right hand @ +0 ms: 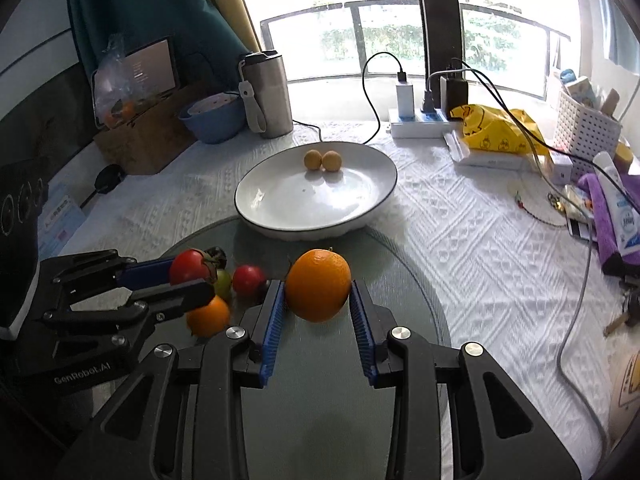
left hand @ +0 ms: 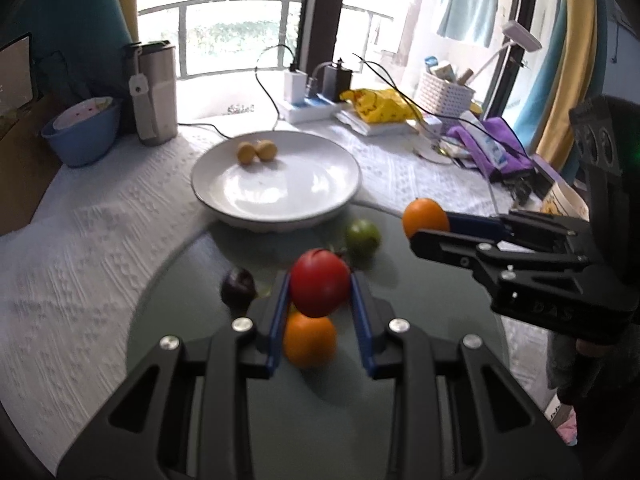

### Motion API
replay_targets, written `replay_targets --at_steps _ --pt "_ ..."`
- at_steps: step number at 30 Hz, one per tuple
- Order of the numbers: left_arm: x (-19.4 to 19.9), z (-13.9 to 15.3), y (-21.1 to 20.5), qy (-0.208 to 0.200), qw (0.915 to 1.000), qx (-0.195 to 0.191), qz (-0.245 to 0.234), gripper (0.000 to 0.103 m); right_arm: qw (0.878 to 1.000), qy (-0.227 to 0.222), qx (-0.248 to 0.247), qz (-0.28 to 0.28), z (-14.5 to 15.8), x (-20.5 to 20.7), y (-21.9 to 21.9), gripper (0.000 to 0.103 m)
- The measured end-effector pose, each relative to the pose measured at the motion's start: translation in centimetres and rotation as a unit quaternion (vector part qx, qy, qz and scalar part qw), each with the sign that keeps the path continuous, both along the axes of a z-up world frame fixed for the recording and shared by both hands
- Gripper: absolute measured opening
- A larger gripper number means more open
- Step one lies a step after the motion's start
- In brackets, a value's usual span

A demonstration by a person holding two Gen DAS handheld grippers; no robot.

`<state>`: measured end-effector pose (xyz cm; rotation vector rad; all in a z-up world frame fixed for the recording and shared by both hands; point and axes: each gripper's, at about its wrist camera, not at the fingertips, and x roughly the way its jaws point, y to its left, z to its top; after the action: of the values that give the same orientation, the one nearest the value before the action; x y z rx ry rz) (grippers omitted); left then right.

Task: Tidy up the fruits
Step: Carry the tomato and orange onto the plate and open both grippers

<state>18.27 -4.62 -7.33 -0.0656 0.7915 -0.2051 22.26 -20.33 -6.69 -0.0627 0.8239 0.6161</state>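
My left gripper (left hand: 320,282) is shut on a red tomato (left hand: 319,272), lifted above a round glass mat (left hand: 420,340). Under it on the mat lie an orange (left hand: 309,344), a dark plum (left hand: 238,286) and a green fruit (left hand: 363,237). My right gripper (right hand: 317,285) is shut on a larger orange (right hand: 318,290), also off the mat. Each gripper shows in the other's view: the right gripper (left hand: 430,229) beside me, the left gripper (right hand: 192,278) with its tomato (right hand: 188,268). Behind the mat stands a white plate (right hand: 280,216) holding two small yellow fruits (right hand: 323,160).
A white textured cloth (right hand: 460,220) covers the table. At the back stand a steel tumbler (right hand: 268,96), a blue bowl (right hand: 214,120) and a power strip (right hand: 420,122) with cables. A yellow bag (right hand: 496,128), white basket (right hand: 584,132) and purple cloth (right hand: 608,216) crowd the right side.
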Motion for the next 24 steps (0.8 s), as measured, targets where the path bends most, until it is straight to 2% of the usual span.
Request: replay_targets --at_steps 16,24 --pt "6.8 0.0 4.2 -0.011 0.9997 0.001 0.021 0.031 1.000 0.001 -0.016 0.003 -0.1 6.0 3.0 0.035" --pt "10.6 -1.0 5.1 0.000 0.9996 0.007 0.026 0.031 1.000 0.009 -0.025 0.001 -1.1 9.3 4.4 0.035"
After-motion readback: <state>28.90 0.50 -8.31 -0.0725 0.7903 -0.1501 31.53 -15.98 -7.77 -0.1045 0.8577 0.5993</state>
